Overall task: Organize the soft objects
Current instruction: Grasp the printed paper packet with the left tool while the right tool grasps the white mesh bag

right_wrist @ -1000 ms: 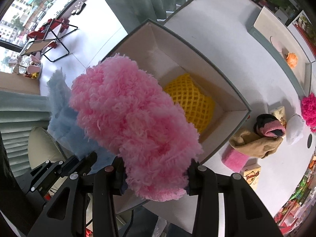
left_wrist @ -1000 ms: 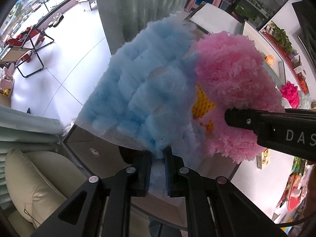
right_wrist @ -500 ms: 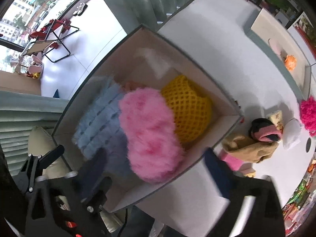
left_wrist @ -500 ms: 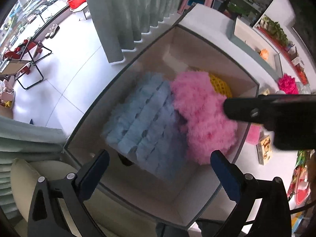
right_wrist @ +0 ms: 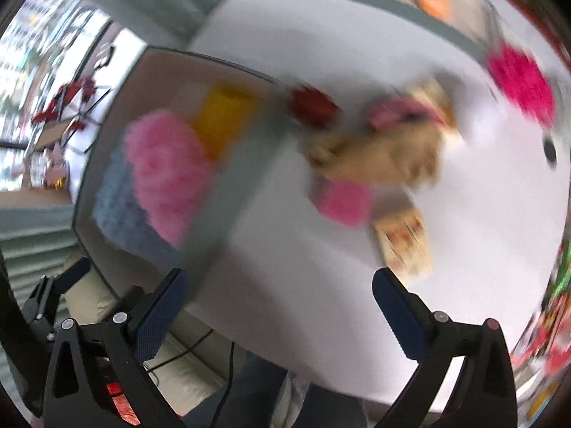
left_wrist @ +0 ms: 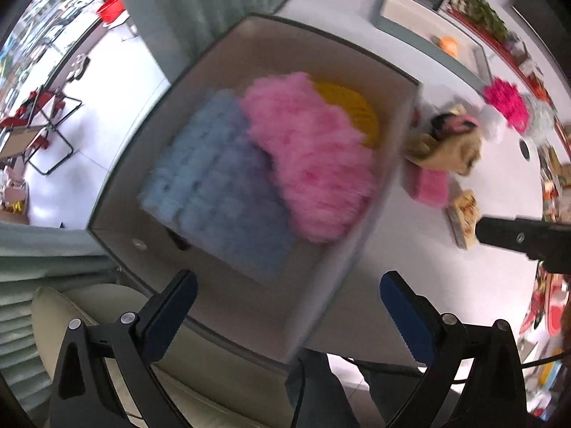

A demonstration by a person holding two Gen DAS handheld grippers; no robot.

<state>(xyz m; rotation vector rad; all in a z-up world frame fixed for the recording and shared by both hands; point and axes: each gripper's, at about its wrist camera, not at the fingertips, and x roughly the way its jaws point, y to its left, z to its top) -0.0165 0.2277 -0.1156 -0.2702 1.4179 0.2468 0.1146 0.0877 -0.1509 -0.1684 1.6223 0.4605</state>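
**Soft pieces in the box, both grippers spread wide**

White table top fills most of both views, with pale curtains and a bright floor beyond its left edge. Ahead and a little to the left of the left gripper stands an open box with grey edges and pale inner walls. Inside it, from left to right, lie a light blue fluffy cloth, a pink fluffy piece touching the blue one and partly over it, and a yellow netted item behind the pink one, near the far right corner. The left gripper hangs above the near wall of the box with its fingers far apart and nothing between them.

To the right of the box, more soft things rest on the table: a tan cloth with a dark and pink bundle on it, a small pink block just in front of the cloth, a printed card near it, and further away a magenta pompom. A black finger of the right gripper enters the left view from the right edge.

The right wrist view is blurred. The right gripper is over the bare table, with the box ahead to its left and the tan cloth ahead. Its fingers also stand wide apart and empty.
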